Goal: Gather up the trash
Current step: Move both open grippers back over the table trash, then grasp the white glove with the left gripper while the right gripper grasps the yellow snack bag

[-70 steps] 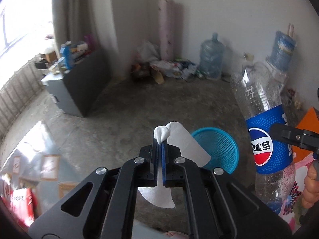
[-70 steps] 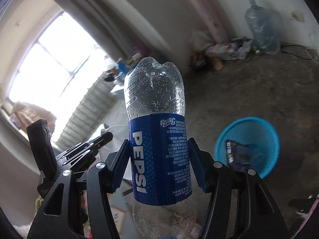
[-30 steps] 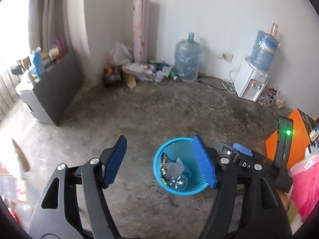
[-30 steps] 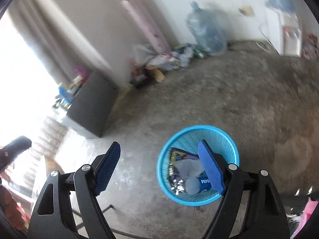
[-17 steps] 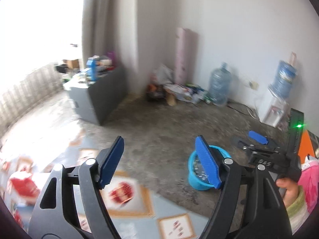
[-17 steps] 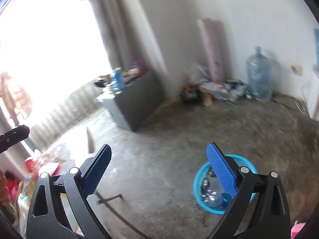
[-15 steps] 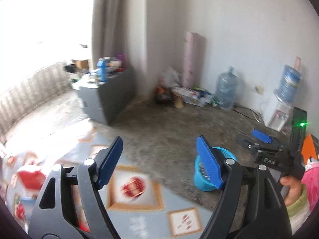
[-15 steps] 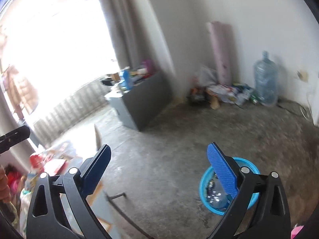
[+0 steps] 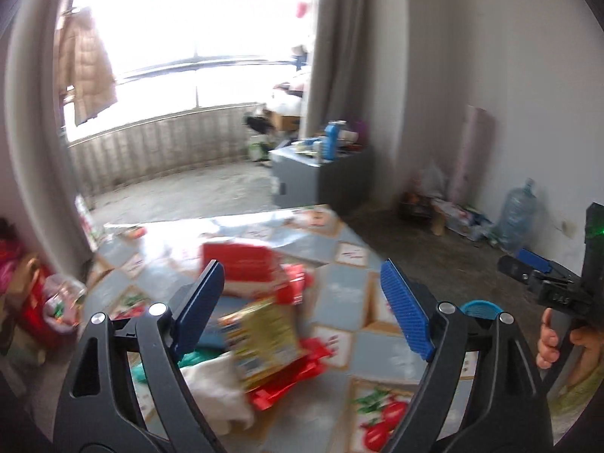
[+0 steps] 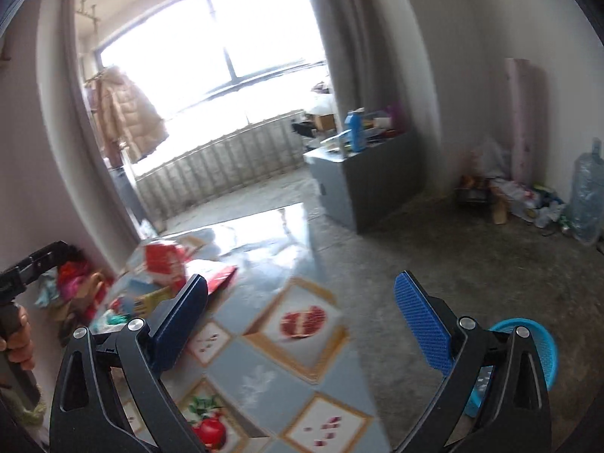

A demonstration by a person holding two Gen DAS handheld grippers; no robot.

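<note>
My left gripper (image 9: 301,270) hovers over a heap of trash on the table (image 9: 351,290), its jaws opening with nothing pressed between the blue pads. The heap holds a yellow snack bag (image 9: 264,332), a red packet (image 9: 241,264) and a white crumpled tissue (image 9: 215,385). My right gripper (image 10: 301,279) is open and empty above the fruit-patterned tablecloth (image 10: 264,358), with the red packet (image 10: 162,260) to its left. The blue basket (image 10: 543,343) stands on the floor at the lower right, its rim (image 9: 479,305) peeking behind my left gripper's right finger.
A grey cabinet (image 10: 377,185) topped with bottles stands by the curtain. A water jug (image 10: 585,196), a pink roll (image 10: 524,113) and litter (image 10: 521,192) line the far wall. Bags (image 9: 34,302) sit left of the table. A hand (image 9: 551,339) grips the other handle.
The tissue and the Pepsi bottle left the grippers and lie in the basket. Both grippers then swung left and upward, from over the basket to the table, with jaws wider.
</note>
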